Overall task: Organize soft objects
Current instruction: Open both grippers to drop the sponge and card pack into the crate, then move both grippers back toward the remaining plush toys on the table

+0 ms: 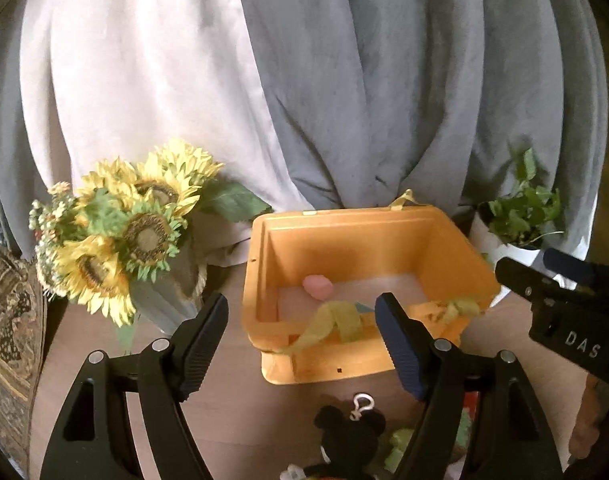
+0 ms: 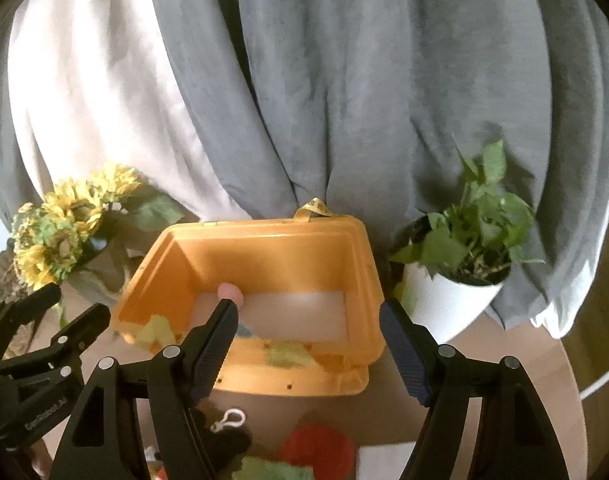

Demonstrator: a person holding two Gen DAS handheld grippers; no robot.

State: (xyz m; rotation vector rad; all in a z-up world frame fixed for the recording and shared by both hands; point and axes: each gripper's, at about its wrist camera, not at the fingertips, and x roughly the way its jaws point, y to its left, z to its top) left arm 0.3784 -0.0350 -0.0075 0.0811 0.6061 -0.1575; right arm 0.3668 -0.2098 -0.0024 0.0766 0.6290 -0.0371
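An orange plastic bin (image 1: pixel 364 248) (image 2: pixel 272 256) stands on the brown table. Inside it lies a small pink soft thing (image 1: pixel 318 286) (image 2: pixel 230 292). A yellow-green cloth (image 1: pixel 336 322) (image 2: pixel 288 354) drapes over the bin's near rim. My left gripper (image 1: pixel 302 336) hangs open above that rim, holding nothing. Just to its right, my right gripper (image 2: pixel 310 340) is open and empty too. On the table below lie a black mouse plush with a white clip (image 1: pixel 348 436) (image 2: pixel 224 436), a red soft object (image 2: pixel 320 448) and a green cloth (image 2: pixel 272 470).
A vase of sunflowers (image 1: pixel 124 232) (image 2: pixel 60 236) stands left of the bin. A leafy plant in a white pot (image 2: pixel 456 296) (image 1: pixel 520 208) stands to its right. Grey and white curtains hang behind. A patterned cushion (image 1: pixel 8 320) is at far left.
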